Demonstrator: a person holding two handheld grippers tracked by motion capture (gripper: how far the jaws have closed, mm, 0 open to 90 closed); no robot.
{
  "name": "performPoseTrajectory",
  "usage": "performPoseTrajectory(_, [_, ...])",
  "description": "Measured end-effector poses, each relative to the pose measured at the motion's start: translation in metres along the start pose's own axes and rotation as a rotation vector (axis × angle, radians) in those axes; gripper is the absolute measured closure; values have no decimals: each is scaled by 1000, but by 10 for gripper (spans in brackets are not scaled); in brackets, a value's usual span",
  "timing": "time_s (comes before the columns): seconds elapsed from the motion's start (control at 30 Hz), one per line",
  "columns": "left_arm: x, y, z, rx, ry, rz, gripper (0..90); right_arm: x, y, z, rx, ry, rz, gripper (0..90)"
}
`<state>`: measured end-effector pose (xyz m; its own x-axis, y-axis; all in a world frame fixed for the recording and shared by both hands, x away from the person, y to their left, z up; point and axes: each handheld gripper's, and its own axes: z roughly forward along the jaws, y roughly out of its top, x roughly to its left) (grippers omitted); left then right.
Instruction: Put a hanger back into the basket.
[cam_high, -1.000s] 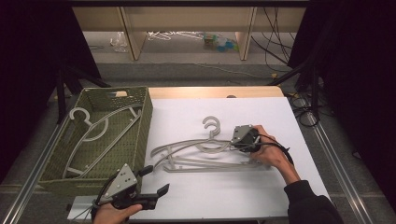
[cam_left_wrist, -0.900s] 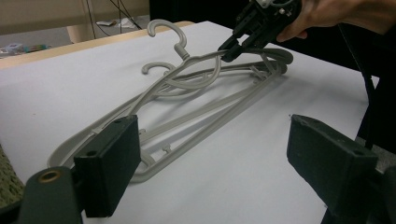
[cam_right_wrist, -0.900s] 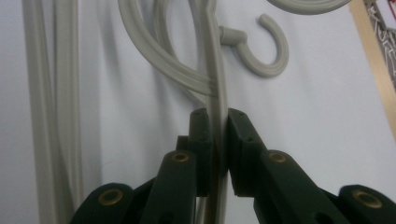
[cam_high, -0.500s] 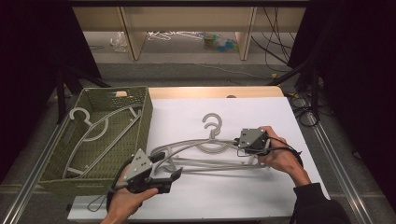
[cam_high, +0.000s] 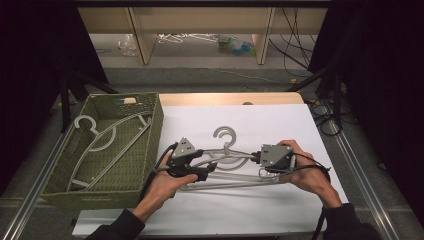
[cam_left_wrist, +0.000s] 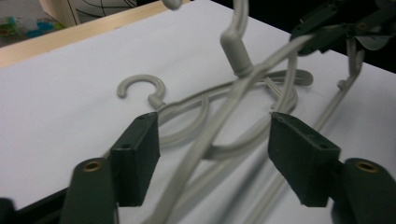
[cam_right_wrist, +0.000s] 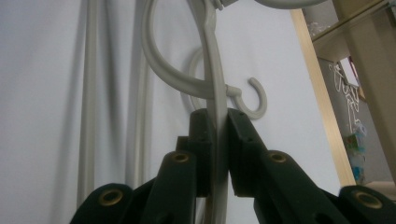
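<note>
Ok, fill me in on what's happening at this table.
A person works two hand-held grippers on grey hangers lying on the white table. The right gripper is shut on one arm of the top hanger. The left gripper has its jaws on either side of that hanger's other arm; they have just been closing but the pads do not press on it yet. A second hanger lies underneath. Another hanger already sits in the green basket.

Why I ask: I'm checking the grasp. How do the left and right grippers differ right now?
The right gripper is shut on a grey hanger's arm; the left gripper stands open, its jaws just closing, a hanger arm between them but unpressed. In the high view the right gripper holds the hanger's right end, the left its left end. Both are black, two-jawed and hand-held.
</note>
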<state>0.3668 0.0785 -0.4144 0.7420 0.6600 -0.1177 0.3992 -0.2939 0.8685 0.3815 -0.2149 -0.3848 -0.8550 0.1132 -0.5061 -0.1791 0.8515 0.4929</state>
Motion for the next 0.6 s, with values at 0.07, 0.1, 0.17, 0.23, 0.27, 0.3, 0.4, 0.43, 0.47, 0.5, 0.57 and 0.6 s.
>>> performPoseTrajectory(0.07, [0, 2, 6, 9, -19, 5, 349, 0, 1, -1, 4, -1, -13, 814])
performPoseTrajectory(0.1, [0, 4, 9, 31, -26, 19, 365, 1, 2, -2, 1, 8, -19, 815])
performPoseTrajectory(0.17, [0, 4, 11, 25, -32, 25, 377, 1, 3, -2, -1, 6, -24, 814])
performPoseTrajectory(0.23, [0, 5, 16, 34, -39, 50, 411, 1, 5, -2, -9, 1, -47, 814])
performPoseTrajectory(0.27, [-1, 6, 17, 35, -44, 48, 429, 1, 6, -3, -7, 8, -40, 814])
performPoseTrajectory(0.3, [-1, 7, 19, 35, -50, 61, 443, 2, 7, -3, -7, 9, -36, 814])
performPoseTrajectory(0.4, [-2, 10, 26, 53, -89, 101, 502, 2, 8, -5, -17, 8, -46, 814])
performPoseTrajectory(0.43, [-2, 10, 26, 53, -89, 101, 522, 2, 8, -5, -17, 8, -46, 814])
performPoseTrajectory(0.47, [-2, 12, 28, 82, -106, 145, 544, 1, 9, -4, -23, 7, -62, 814])
performPoseTrajectory(0.5, [-2, 12, 28, 82, -106, 145, 576, 1, 9, -4, -23, 7, -62, 814])
performPoseTrajectory(0.57, [-4, 12, 30, 88, -104, 176, 616, 2, 9, -5, -24, 6, -65, 813])
performPoseTrajectory(0.6, [-5, 12, 31, 100, -97, 193, 636, 4, 9, -5, -19, 14, -48, 813])
